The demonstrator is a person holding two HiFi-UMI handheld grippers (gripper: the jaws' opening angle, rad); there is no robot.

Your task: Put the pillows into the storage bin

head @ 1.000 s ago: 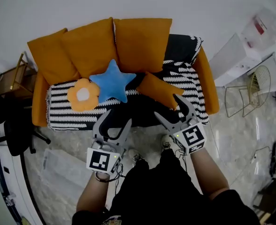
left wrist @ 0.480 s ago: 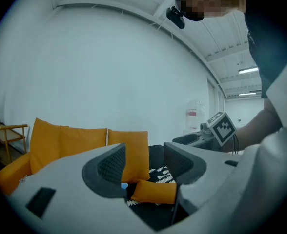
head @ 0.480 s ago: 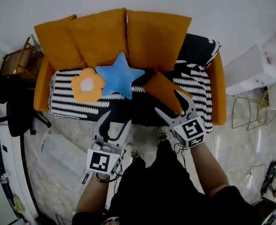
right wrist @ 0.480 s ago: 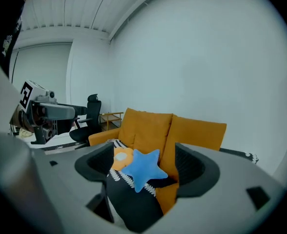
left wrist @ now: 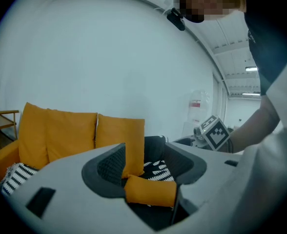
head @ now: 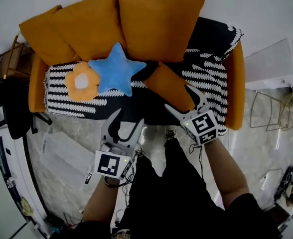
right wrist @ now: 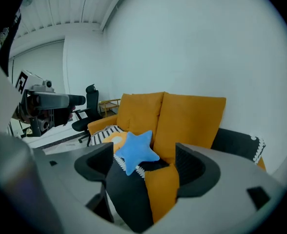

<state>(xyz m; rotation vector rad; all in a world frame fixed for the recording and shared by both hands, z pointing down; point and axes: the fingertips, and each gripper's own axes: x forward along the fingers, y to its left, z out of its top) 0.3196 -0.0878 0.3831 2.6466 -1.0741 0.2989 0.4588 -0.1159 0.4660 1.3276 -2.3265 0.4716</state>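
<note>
Three loose pillows lie on the striped sofa seat (head: 206, 78): a blue star pillow (head: 115, 69) (right wrist: 136, 150), an orange flower pillow (head: 81, 82) (right wrist: 115, 139) to its left, and a small orange square pillow (head: 169, 86) (right wrist: 163, 189) (left wrist: 151, 191) to its right. My right gripper (head: 184, 102) (right wrist: 143, 167) hovers at the sofa's front edge, right beside the square pillow. Its jaws have just been opening and are open, gripping nothing. My left gripper (head: 128, 121) (left wrist: 146, 169) is open and empty, over the floor short of the sofa.
Big orange back cushions (head: 136, 24) line the sofa. A black office chair (head: 9, 113) and a wooden side table (head: 9, 66) stand at the left. A wire rack (head: 271, 108) and a white cabinet (head: 276, 63) are at the right. A clear plastic thing (head: 62, 153) lies on the floor.
Both grippers have moved forward and down toward the sofa. The right one now reaches the seat's front edge beside the small orange pillow. No pillow has moved.
</note>
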